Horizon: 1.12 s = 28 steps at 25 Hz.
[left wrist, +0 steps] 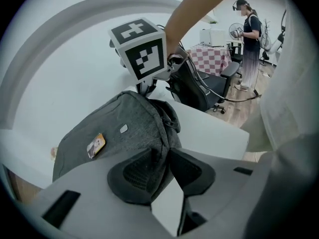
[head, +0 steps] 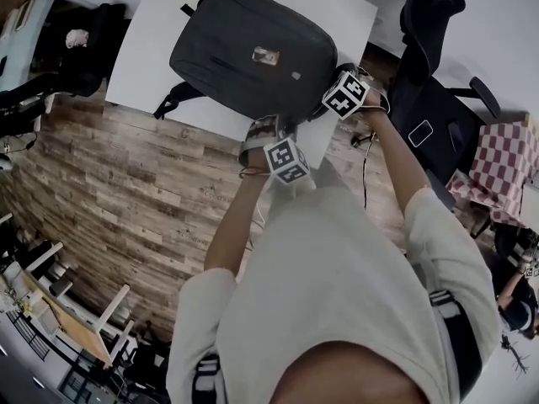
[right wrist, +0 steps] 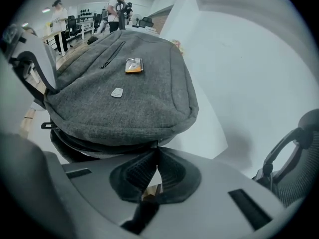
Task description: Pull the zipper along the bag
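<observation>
Left gripper view: jaws on bag (left wrist: 124, 128)

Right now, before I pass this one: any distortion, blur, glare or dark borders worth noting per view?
Head view: strong fisheye bows the edges of the table; even light, backpack sharp. Left gripper view: black round border, left tongs and backpack in focus, no glare. Right gripper view: same border, fabric weave crisp by the right tongs, far people small and soft.

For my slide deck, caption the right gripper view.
Right tool, jaws shut, at the near edge of a grey backpack lying on a white table.
</observation>
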Available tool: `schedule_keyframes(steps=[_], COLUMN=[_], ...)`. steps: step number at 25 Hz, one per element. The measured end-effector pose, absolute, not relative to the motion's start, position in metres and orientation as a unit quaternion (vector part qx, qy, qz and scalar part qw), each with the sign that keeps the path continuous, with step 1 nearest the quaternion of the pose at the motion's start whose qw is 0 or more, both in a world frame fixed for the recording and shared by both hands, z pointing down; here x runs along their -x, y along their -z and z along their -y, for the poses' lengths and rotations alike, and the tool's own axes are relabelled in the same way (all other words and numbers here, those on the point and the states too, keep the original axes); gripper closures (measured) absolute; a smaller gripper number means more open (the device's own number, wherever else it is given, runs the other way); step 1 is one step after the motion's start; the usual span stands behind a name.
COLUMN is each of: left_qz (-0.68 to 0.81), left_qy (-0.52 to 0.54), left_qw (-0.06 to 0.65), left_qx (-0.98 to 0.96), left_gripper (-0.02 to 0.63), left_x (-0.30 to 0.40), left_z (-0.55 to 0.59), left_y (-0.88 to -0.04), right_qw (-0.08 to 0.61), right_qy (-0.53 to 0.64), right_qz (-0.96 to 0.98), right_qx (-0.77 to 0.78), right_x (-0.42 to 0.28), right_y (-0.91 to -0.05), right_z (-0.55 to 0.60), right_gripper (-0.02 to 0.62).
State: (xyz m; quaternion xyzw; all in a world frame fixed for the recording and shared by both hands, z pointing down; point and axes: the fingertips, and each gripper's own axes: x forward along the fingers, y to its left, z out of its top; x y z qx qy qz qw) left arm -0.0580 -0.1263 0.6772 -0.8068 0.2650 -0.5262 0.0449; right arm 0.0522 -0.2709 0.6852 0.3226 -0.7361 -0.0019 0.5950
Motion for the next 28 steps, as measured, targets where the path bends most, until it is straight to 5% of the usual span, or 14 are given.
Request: schedule_keyframes(steps=[28], left_qz=[-0.297], left_qy=[0.490], left_qw=[-0.022], left_qx=[0.819], left_gripper=[0.472], left_x=[0.053], left_z=[0.127], left_y=[-0.676], right_qw=[0.593], right_qy=[-0.049], right_qz=[0.742], right_qx=[-0.309], right_x=[-0.015], right_y=[-0.684], right_z=[0.152], right_gripper=[0.568])
